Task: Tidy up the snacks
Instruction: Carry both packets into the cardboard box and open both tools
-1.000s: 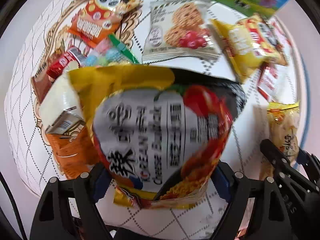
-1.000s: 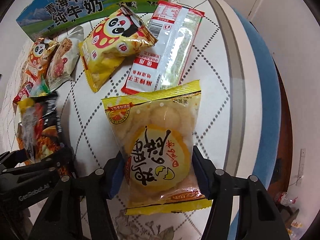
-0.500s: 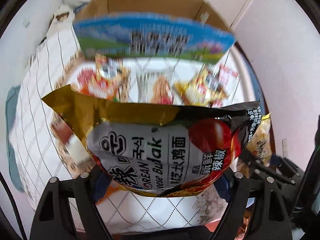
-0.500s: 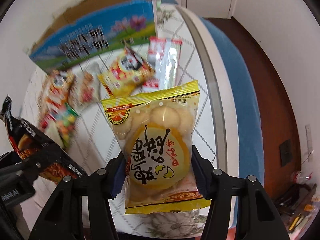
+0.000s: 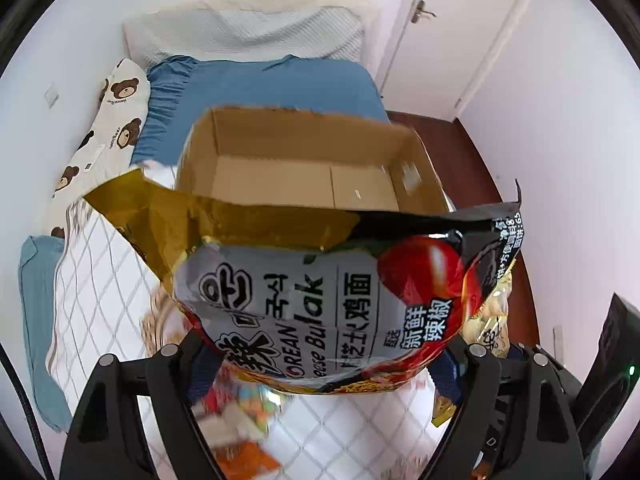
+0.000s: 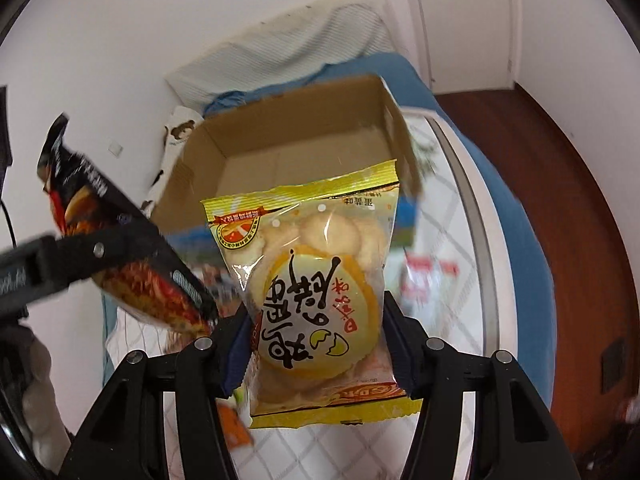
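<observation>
While both packets hang, cardboard box [image 5: 304, 160] gapes beyond.

The noodle packet [image 5: 320, 300] is glossy plastic film with a gold foil-like upper edge; the egg-biscuit bag [image 6: 320, 292] is shiny, partly clear plastic; the box [image 5: 304, 160] is matt brown corrugated cardboard; both tools, left tool [image 5: 320, 364] and right tool [image 6: 316, 344], are matt black plastic with small metal screws; the quilted cover [image 5: 92, 280] is soft cloth; the floor [image 6: 568, 184] is glossy dark wood.
</observation>
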